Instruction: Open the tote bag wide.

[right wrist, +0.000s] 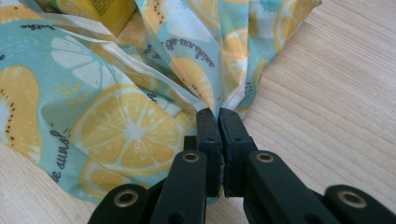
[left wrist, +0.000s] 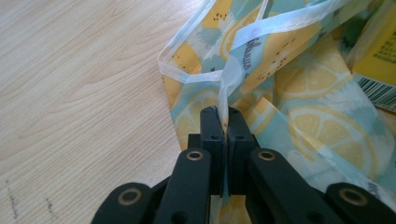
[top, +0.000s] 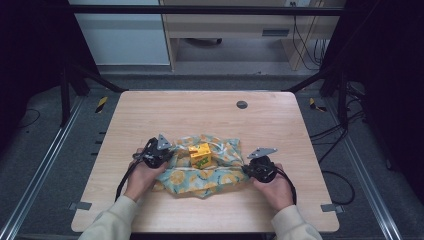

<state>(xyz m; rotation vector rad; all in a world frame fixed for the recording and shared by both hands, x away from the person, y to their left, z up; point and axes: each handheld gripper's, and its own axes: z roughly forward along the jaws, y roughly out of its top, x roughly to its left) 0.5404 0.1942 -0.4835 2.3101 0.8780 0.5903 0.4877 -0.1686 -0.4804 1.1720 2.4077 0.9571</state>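
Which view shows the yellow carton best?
The high view: the yellow carton sits whole on the fruit-print bag. The left gripper view catches its barcoded corner at the right edge, the right gripper view its lower part.

The high view looks forward and down from above the person's side, taking in the whole table [top: 150, 107] from a distance. The left gripper view rides on the left tool [left wrist: 223, 122], very close to the lemon-print cloth [left wrist: 299, 93]. The right gripper view sits equally close on the right tool [right wrist: 218, 119]. All three share the cloth and tabletop.
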